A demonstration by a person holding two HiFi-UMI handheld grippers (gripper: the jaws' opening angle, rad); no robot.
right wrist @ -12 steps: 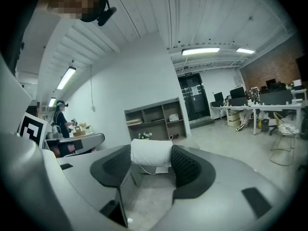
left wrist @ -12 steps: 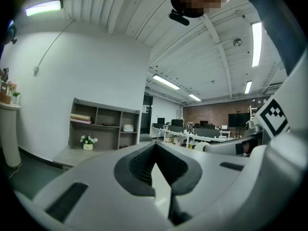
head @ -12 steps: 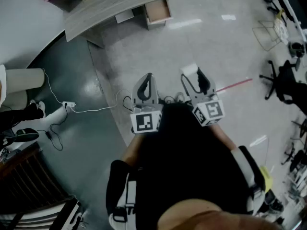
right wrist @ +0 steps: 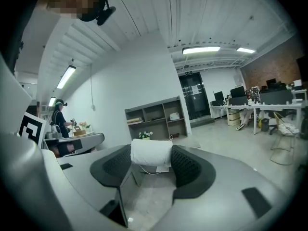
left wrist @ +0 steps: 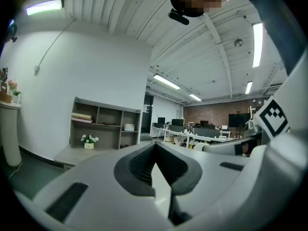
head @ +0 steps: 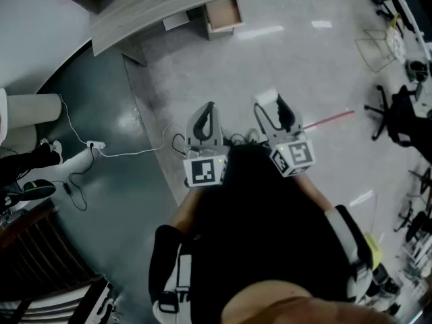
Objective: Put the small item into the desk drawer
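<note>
The small item is clamped between the jaws of the right gripper. The jaws are spread wide, and both pads are pressed against the ends of the item. The item is a white, soft-looking roll with a matt, cloth-like surface, laid crosswise between the jaws. The pads are dark grey and covered with a fine dotted grid. The jaw bodies are moulded in smooth, pale grey plastic.

In the head view the item is found just right of frame centre, above the floor and well apart from the desk drawer at upper centre. The drawer is pulled open, and a pale brown, box-shaped interior is exposed. It is mounted below the desk, whose curved top is finished in grey wood grain.

The left gripper is closed: the jaw tips are set together and nothing is gripped. Its dark, ribbed pads are separated only by a narrow wedge-shaped gap behind the tips. This gripper is held just beside the right one, near frame centre.

A marker cube is carried on each gripper, and its faces are printed with black-and-white square patterns.

The floor is glossy and pale grey, with a darker grey-green zone at the left, across which a thin white cable is laid. A red strip is seen on the floor at the right. In the left gripper view a grey open shelf unit is seen at middle left, with a small pot of white flowers in front of it.
</note>
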